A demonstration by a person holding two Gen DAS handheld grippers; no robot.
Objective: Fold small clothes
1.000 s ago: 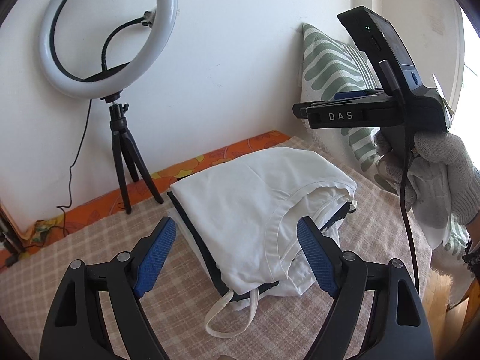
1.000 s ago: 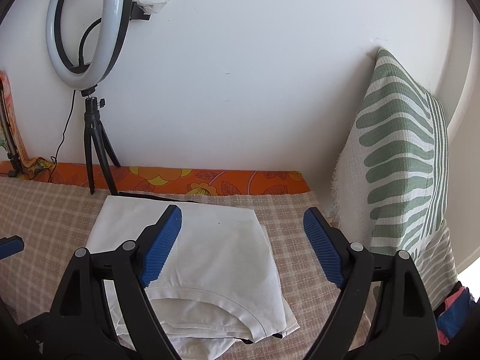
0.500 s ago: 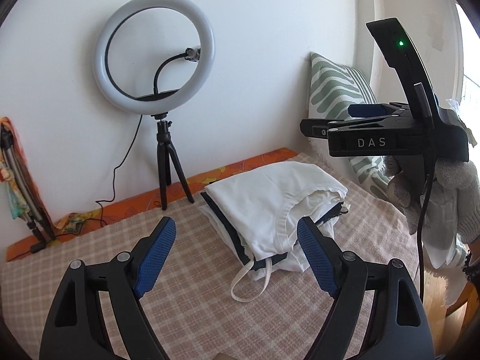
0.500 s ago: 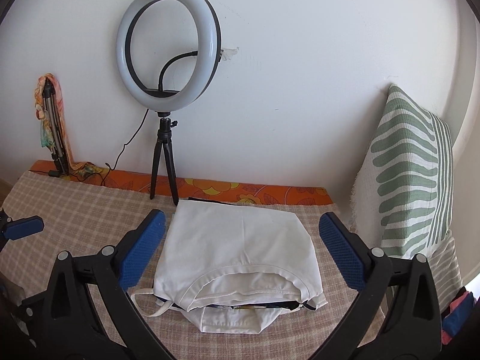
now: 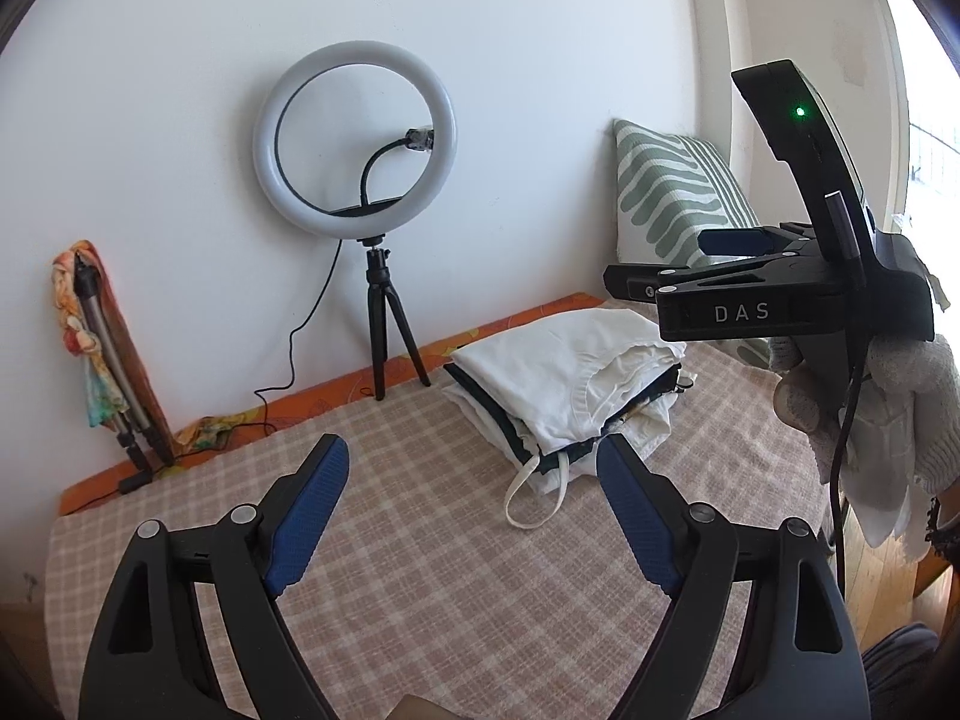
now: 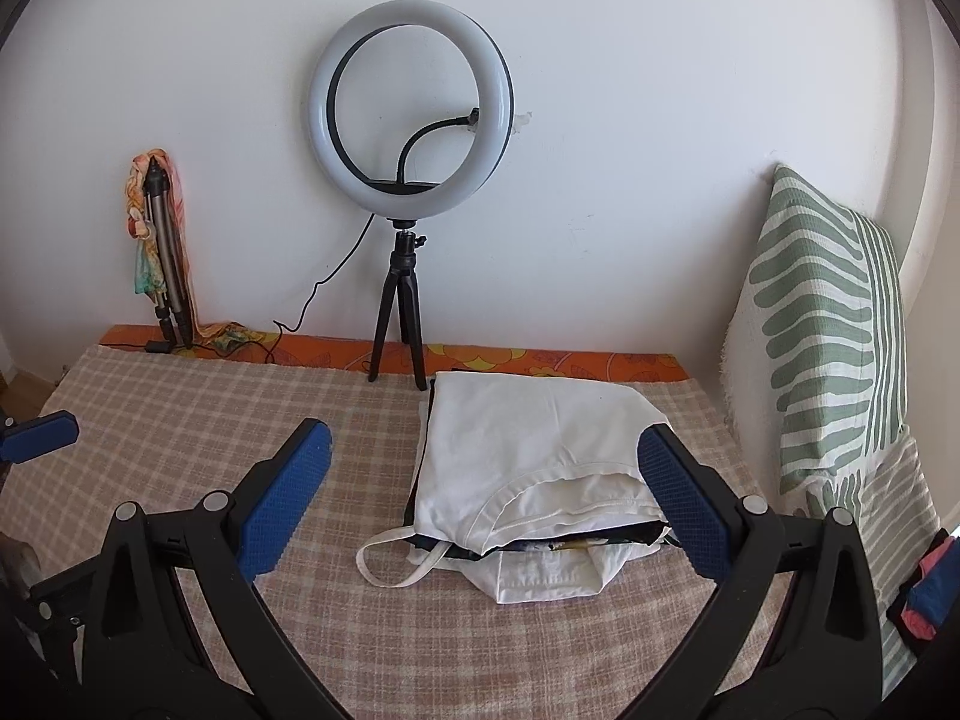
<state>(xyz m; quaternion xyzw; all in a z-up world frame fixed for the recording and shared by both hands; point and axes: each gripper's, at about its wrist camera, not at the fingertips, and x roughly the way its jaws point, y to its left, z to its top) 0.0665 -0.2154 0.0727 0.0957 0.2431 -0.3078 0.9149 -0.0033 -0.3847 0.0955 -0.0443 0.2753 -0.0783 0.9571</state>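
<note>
A folded stack of small clothes (image 5: 564,384), white on top with a dark layer under it, lies on the checked cloth (image 5: 420,540) at the far right. A white strap loops out at its near edge (image 6: 390,558). It also shows in the right wrist view (image 6: 534,456). My left gripper (image 5: 471,516) is open and empty, held back from the stack. My right gripper (image 6: 483,495) is open and empty, also short of the stack. In the left wrist view the right gripper's body (image 5: 774,294) hangs at the right, above the stack's far side.
A ring light on a black tripod (image 6: 408,180) stands at the back by the wall, its cable trailing left. A green-striped pillow (image 6: 828,324) leans at the right. A folded tripod with a colourful cloth (image 6: 159,252) leans at the back left.
Both grippers have pulled back and up from the stack, so it looks smaller and farther. Both stay open and empty. The stack has not moved.
</note>
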